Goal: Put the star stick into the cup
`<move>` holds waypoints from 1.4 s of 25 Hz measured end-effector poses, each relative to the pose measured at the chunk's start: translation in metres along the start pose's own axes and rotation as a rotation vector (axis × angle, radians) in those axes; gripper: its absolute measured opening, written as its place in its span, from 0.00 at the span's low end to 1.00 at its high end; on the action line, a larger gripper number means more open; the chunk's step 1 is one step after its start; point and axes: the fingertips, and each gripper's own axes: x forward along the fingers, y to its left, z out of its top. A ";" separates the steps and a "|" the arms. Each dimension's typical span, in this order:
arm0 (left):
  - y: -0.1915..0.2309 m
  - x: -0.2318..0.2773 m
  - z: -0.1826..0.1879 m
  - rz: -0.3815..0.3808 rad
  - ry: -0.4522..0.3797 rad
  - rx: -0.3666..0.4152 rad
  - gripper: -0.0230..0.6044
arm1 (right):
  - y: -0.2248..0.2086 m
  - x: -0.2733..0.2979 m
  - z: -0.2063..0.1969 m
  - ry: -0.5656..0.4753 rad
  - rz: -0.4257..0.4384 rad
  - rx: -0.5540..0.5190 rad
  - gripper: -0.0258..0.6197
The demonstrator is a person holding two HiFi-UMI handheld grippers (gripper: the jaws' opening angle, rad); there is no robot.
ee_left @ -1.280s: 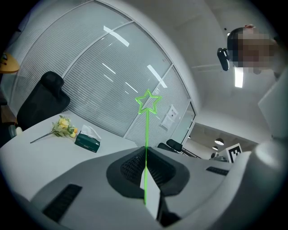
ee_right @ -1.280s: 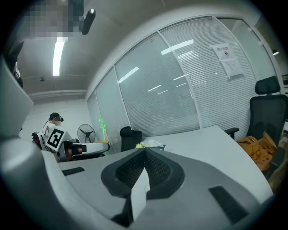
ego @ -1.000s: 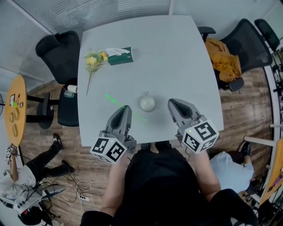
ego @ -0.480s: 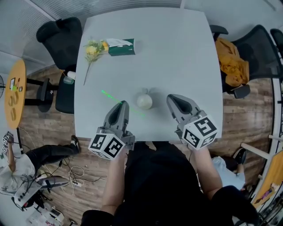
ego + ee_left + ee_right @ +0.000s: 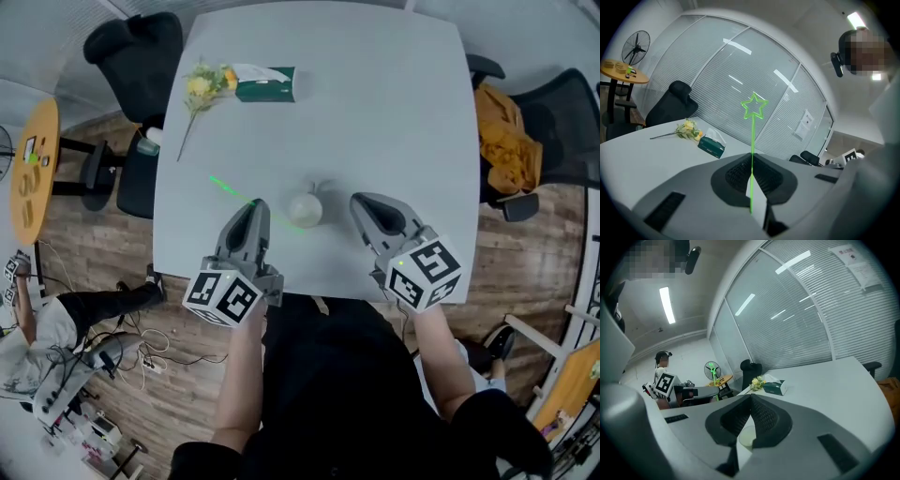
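Head view: at the near edge of the white table point(image 5: 394, 112), the left gripper point(image 5: 253, 214) clamped the green star stick point(image 5: 228, 189), close beside the cup point(image 5: 305, 208). The right gripper point(image 5: 364, 208) waited on the cup's other side.

Left gripper view: the jaws were pressed tight on the stick, with the star end pointing upward.

Right gripper view: the jaws met at their tips, holding nothing, with the cup glimpsed beyond.

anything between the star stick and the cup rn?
Nothing visible. The star stick is clamped in the shut jaws of the left gripper. The cup stands just to their right, with only bare table between. The right gripper sits on the cup's other side, off the path.
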 end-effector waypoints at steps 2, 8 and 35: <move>0.000 0.003 -0.002 0.005 0.004 0.000 0.04 | -0.001 0.003 -0.003 0.010 0.009 0.001 0.05; 0.005 0.009 -0.012 0.010 0.015 -0.005 0.04 | 0.000 0.008 -0.011 0.029 0.023 0.008 0.05; 0.038 0.050 -0.050 -0.003 0.092 -0.047 0.04 | -0.014 0.023 -0.028 0.086 -0.018 0.046 0.05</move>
